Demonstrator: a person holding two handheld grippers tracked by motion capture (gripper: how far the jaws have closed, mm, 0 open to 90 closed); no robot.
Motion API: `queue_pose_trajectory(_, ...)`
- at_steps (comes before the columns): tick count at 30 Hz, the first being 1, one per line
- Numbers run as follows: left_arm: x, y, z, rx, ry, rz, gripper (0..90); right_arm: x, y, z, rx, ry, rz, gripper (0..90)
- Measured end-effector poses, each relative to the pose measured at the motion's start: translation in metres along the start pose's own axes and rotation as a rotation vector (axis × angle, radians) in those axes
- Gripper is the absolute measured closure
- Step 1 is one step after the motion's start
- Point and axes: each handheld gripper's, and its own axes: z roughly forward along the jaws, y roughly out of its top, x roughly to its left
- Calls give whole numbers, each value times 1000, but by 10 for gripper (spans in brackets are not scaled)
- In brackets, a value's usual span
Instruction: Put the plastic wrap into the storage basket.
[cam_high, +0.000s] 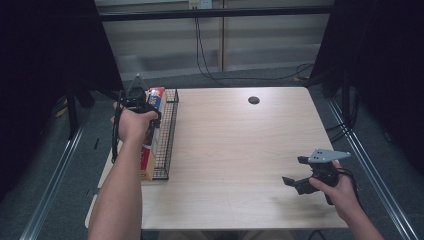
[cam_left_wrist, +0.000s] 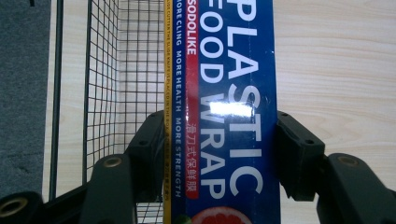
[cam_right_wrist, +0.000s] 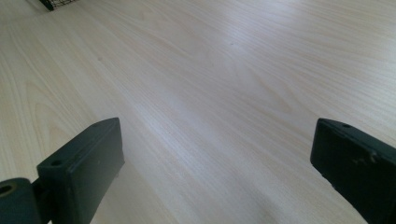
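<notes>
A long blue plastic wrap box with white lettering runs between the two black jaws of my left gripper, which is shut on its sides. From above, that box hangs over the black wire basket at the table's left edge, under my left gripper. Part of the box is hidden by the hand. My right gripper rests low near the table's front right, open with only bare wood between its jaws.
The wire basket is long and narrow and lies along the left edge of the wooden table. A small dark round hole sits near the table's far side. Black curtains and cables surround the table.
</notes>
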Motion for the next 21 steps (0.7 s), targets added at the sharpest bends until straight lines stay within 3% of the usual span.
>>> queue_pose_trajectory(21, 12, -4, 28, 41, 1, -27, 432, 0, 0, 0, -5, -3, 1, 25)
